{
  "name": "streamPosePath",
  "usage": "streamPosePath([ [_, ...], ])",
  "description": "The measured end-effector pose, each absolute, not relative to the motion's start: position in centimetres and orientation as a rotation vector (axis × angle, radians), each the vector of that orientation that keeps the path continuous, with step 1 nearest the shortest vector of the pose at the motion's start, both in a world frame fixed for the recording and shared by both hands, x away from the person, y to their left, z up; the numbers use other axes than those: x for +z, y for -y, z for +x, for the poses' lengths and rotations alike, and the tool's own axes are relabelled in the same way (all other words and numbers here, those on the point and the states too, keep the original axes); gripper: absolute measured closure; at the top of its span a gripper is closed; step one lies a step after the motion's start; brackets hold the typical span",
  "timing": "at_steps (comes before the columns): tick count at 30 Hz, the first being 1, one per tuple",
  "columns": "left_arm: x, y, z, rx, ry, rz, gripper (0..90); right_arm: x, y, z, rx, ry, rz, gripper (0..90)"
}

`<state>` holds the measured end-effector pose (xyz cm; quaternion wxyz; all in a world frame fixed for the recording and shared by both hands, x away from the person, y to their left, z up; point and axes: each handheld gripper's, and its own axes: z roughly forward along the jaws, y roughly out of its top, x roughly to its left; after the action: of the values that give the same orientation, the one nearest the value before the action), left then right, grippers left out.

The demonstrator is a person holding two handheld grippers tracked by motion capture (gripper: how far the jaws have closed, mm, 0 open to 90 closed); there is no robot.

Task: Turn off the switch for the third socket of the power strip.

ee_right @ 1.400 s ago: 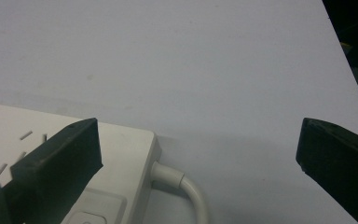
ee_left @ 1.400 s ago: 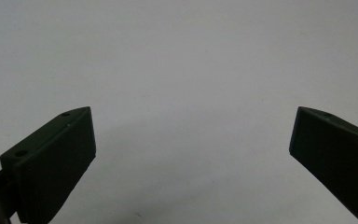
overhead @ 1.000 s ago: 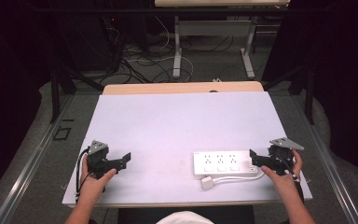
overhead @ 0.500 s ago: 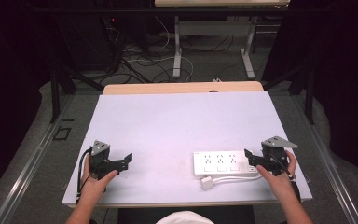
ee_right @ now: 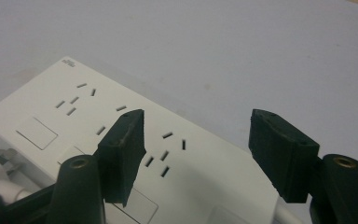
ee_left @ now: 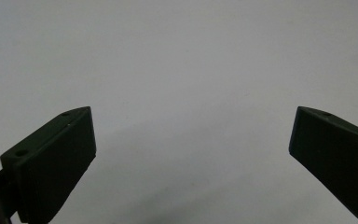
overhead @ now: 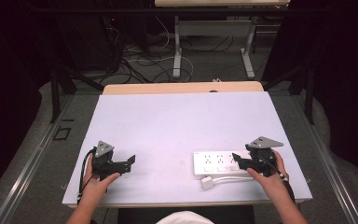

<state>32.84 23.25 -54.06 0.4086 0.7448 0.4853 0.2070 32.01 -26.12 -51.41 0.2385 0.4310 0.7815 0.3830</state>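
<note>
Progress: early, as I judge it. My right claw [overhead: 238, 162] hovers over the right end of the power strip [overhead: 214, 163] and nothing is pinched yet; the grasp and any move of the strip are all left to do.

Right claw: spread. In the right gripper view my two black jaws stand apart above the strip's top face [ee_right: 121, 140], one over the sockets, the other out past its far edge. I cannot tell whether either jaw touches the plastic.

Left claw: my left claw [overhead: 129, 162] is spread wide as well, holding nothing, over bare table [ee_left: 177, 70] at the near left, well apart from the strip.

Where the strip is: flat on the white table [overhead: 182, 121], near edge, right of the middle, long side running left to right.

How the strip looks: white, slim, rectangular, with three groups of socket slots in a row and square buttons beside them. A white cable [overhead: 233, 178] runs along its near side, ending in a white plug [overhead: 207, 183] lying just beside the strip.
</note>
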Motion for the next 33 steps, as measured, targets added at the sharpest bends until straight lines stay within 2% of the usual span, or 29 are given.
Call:
streamPosePath([
  [7, -54.1, -23.2, 32.8, 0.523, -1.227, 1.866, 0.7, -50.9, 24.7, 31.9, 1.031, -2.191, 1.08, 35.8],
  [19, -54.2, -23.0, 32.8, 0.52, -1.227, 1.876, 1.3, -50.2, 22.9, 31.8, 1.067, -2.309, 1.082, 52.3],
  [33, -54.2, -23.0, 32.9, 0.516, -1.235, 1.873, 1.4, -49.9, 21.3, 32.0, 1.031, -2.436, 1.02, 63.0],
])
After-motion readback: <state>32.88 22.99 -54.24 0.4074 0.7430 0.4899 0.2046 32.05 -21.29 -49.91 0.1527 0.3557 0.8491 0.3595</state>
